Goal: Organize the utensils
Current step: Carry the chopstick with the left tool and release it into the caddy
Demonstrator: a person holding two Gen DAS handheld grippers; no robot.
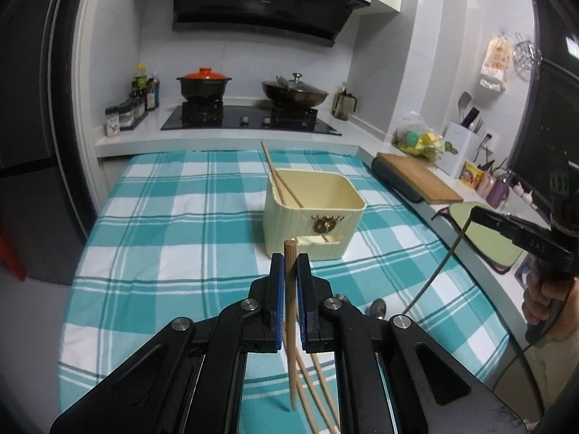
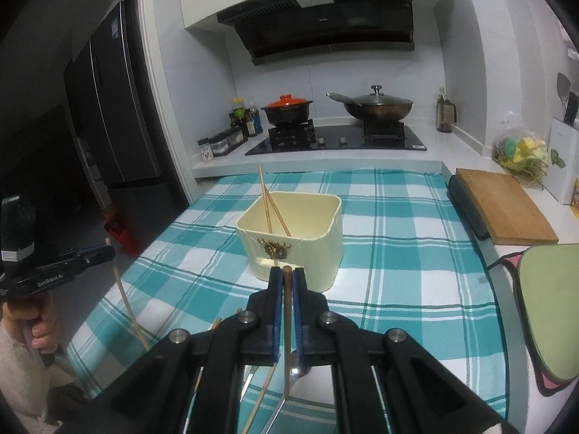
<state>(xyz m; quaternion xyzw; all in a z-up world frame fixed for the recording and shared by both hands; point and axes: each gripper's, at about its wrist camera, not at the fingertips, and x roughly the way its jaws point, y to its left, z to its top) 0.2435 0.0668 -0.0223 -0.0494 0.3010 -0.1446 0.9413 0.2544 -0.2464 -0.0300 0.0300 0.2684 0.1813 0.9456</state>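
While both grippers, left gripper (image 1: 289,264) and right gripper (image 2: 287,278), clamp one chopstick (image 1: 290,289) each, tip the sticks upright over the holder (image 1: 313,213) ahead before letting go.

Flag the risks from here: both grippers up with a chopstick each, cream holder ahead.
1. The left gripper pinches its light wooden chopstick near the top end, so the long free length could swing or slip.
2. The right gripper holds its darker brown chopstick the same way.
3. The cream square plastic holder already has two wooden chopsticks leaning at its rim; a drop could hit them or tip it.
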